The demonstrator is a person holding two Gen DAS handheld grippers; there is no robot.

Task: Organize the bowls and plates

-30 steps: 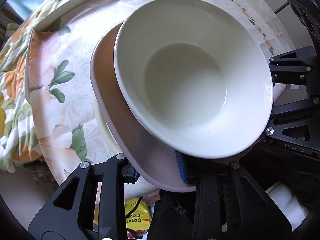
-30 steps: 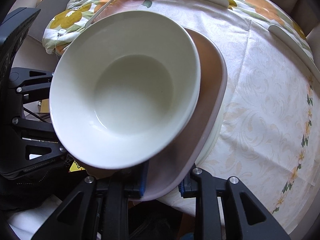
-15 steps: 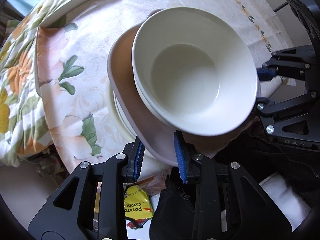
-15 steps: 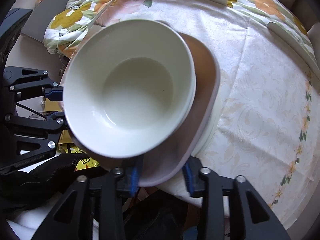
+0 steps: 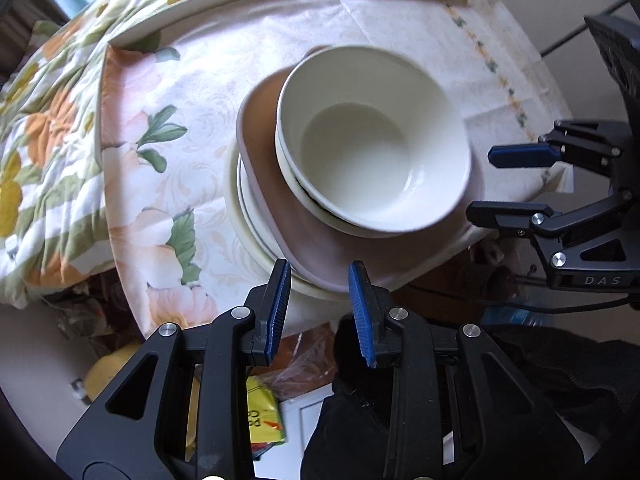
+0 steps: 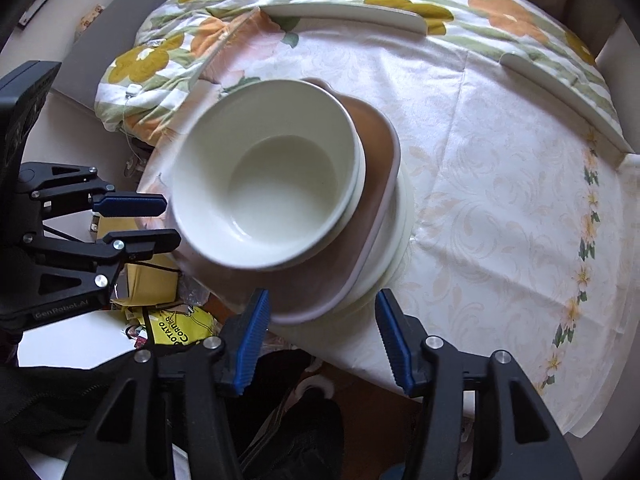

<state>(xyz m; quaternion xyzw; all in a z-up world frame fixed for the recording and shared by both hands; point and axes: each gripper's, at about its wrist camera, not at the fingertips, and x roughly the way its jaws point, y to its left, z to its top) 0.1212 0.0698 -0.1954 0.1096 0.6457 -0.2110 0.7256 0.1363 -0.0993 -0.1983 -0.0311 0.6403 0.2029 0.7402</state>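
Observation:
A stack of dishes sits at the near edge of the round table: white bowls [image 5: 372,152] nested on a pinkish-brown square plate [image 5: 320,244], on round white plates [image 5: 248,216]. The same bowls [image 6: 268,184], brown plate [image 6: 372,160] and white plates [image 6: 400,224] show in the right wrist view. My left gripper [image 5: 320,300] is open and empty, just short of the stack's near edge. My right gripper [image 6: 324,332] is open and empty, also just clear of the stack. Each gripper shows in the other's view, the right [image 5: 516,184] and the left [image 6: 136,220].
The table [image 6: 500,200] has a pale floral tablecloth; a flowered quilt [image 5: 44,140] drapes over its far side. White curved rim pieces [image 6: 344,14] lie at the back. A yellow snack bag [image 6: 172,330] and clutter lie below the table edge.
Both grippers have let go of the brown plate, opened, and pulled back from the stack. The stack now rests on the table and looks smaller in both views.

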